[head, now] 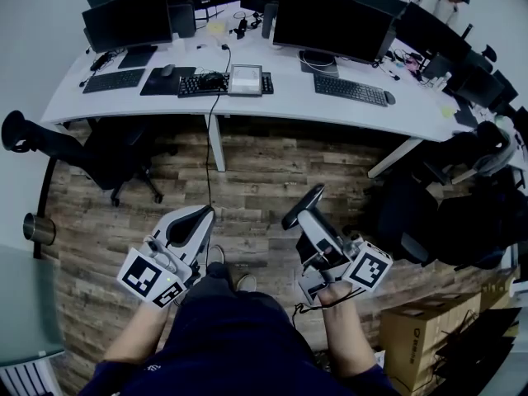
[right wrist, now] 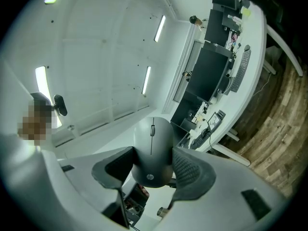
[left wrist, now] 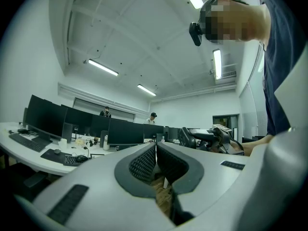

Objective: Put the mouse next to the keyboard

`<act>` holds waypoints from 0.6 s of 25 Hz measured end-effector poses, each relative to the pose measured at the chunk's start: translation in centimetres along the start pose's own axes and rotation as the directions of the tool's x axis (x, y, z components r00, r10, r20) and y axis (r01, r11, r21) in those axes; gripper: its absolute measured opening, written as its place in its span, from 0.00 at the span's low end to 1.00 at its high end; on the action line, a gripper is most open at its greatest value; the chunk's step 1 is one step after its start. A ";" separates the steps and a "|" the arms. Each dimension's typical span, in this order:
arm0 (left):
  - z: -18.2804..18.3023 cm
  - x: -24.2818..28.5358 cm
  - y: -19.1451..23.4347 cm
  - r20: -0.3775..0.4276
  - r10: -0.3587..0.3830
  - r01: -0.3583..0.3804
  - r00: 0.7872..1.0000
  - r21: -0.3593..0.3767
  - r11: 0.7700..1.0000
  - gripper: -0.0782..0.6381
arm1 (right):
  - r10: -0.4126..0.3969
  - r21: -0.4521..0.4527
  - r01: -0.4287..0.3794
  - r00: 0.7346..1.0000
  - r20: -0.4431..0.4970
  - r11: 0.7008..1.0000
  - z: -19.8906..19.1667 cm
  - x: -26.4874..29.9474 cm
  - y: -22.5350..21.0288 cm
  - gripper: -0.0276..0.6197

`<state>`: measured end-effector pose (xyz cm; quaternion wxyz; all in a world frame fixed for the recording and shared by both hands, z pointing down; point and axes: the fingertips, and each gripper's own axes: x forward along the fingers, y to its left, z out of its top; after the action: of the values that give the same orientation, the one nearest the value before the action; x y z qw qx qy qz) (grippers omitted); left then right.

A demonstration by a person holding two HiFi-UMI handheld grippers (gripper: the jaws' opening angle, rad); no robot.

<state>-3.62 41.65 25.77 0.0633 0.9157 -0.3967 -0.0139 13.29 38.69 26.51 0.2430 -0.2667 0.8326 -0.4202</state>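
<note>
Grey plastic fills the gap of my right tool [right wrist: 153, 161]: it is pinching the mouse [right wrist: 151, 138], one pad on each long side. The wheel end of the mouse points away from the hand and the logo end toward it, so its long axis runs along the tool. My left tool [left wrist: 156, 150] has its jaws pressed together, with nothing between them.

In the head view both tools are in front of me over the wooden floor [head: 264, 163]. The white bench [head: 289, 106] lies ahead, well apart from them, with the floor between. Several keyboards are on it. The middle keyboard [head: 198, 84] is nearly straight ahead of the left tool. The right keyboard [head: 351, 90] is more ahead of the right tool, and a small dark object [head: 389, 97] is already just beside its right end. Which keyboard is meant I cannot tell.

I judge that the coming move belongs to the right hand: carry the mouse forward to the bench and set it on a bare part beside a keyboard's short end, wheel end toward the monitors.
</note>
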 end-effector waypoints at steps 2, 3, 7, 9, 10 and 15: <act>0.0 0.4 0.0 0.000 0.000 0.000 1.000 0.001 1.000 0.15 | 0.005 0.003 -0.005 1.000 0.002 1.000 0.4 0.0 -0.2 0.44; -0.1 0.6 0.0 0.000 0.000 0.000 1.000 0.002 1.000 0.15 | 0.007 0.004 -0.007 1.000 0.003 1.000 0.5 0.0 -0.3 0.44; -0.1 1.5 0.1 0.002 -0.001 0.001 1.000 0.007 1.000 0.15 | 0.009 0.007 -0.009 1.000 0.005 1.000 1.2 -0.1 -0.9 0.44; 0.1 2.1 0.2 0.004 -0.002 0.002 1.000 0.009 1.000 0.15 | 0.013 0.004 -0.013 1.000 0.006 1.000 1.7 0.1 -1.1 0.44; 0.1 2.4 0.3 0.006 -0.002 0.002 1.000 0.009 1.000 0.15 | 0.014 0.003 -0.014 1.000 0.006 1.000 1.9 0.2 -1.3 0.45; 0.1 3.5 1.0 0.007 -0.001 0.001 1.000 0.008 1.000 0.15 | 0.014 0.000 -0.014 1.000 0.003 1.000 2.8 0.9 -2.1 0.45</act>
<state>-2.00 38.42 25.87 0.0580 0.9161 -0.3965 -0.0156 14.89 35.50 26.61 0.2472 -0.2615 0.8342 -0.4179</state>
